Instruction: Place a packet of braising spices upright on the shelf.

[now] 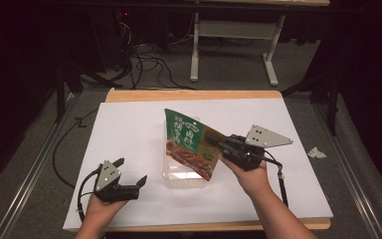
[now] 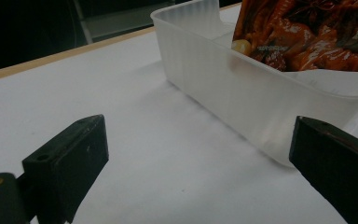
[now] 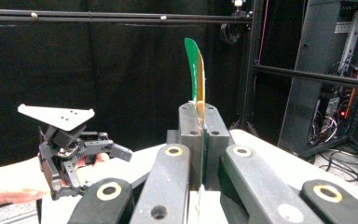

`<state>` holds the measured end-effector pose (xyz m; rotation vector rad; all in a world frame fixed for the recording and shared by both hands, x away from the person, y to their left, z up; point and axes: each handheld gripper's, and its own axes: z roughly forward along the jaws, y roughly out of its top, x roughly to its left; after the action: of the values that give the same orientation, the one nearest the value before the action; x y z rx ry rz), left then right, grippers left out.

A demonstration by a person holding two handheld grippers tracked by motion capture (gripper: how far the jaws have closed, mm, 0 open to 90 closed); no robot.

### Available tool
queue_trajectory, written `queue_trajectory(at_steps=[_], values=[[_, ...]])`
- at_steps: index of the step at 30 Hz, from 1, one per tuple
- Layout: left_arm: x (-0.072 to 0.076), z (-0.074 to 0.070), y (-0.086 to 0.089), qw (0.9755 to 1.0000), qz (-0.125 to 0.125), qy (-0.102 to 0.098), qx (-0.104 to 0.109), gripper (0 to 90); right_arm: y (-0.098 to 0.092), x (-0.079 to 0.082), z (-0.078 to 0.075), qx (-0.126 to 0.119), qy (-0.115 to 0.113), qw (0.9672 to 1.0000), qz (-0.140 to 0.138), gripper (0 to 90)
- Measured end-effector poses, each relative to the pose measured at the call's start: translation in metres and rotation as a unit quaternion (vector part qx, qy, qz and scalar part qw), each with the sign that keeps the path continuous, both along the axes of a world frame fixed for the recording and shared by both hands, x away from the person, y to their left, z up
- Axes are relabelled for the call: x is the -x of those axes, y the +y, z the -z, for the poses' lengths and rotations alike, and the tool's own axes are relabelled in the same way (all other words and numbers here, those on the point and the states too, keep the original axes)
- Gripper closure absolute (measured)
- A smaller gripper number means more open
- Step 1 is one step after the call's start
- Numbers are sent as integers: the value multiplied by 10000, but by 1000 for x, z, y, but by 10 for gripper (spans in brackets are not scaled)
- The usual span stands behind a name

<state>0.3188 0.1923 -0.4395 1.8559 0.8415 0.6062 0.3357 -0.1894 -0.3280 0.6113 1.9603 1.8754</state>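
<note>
The right hand-held gripper (image 1: 218, 145) pinches a green-and-orange printed food pouch (image 1: 191, 142) above a clear plastic tub (image 1: 181, 179); the left hand-held gripper (image 1: 131, 172) rests open on the white worktop (image 1: 129, 129).

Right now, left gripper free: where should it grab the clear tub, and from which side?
Likely the near long wall of the clear tub, at its rim. Straddle it from above: the wall is thin and upright, and the left gripper, jaws open, already faces it. Stay clear of the sauce pouch that the right gripper holds.
</note>
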Motion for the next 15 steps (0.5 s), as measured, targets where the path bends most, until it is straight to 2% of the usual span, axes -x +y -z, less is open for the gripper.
queue_trajectory(at_steps=[7, 11, 15], values=[[1, -1, 1, 10000, -27, -13, 23, 50, 2, -2, 1, -6, -2, 10000, -19, 900], [1, 0, 0, 10000, -14, -8, 9, 50, -1, 2, -3, -53, -114, 9998, -120, 900], [0, 0, 0, 10000, -6, 0, 8, 50, -4, 4, -4, -32, -71, 9998, -170, 900]])
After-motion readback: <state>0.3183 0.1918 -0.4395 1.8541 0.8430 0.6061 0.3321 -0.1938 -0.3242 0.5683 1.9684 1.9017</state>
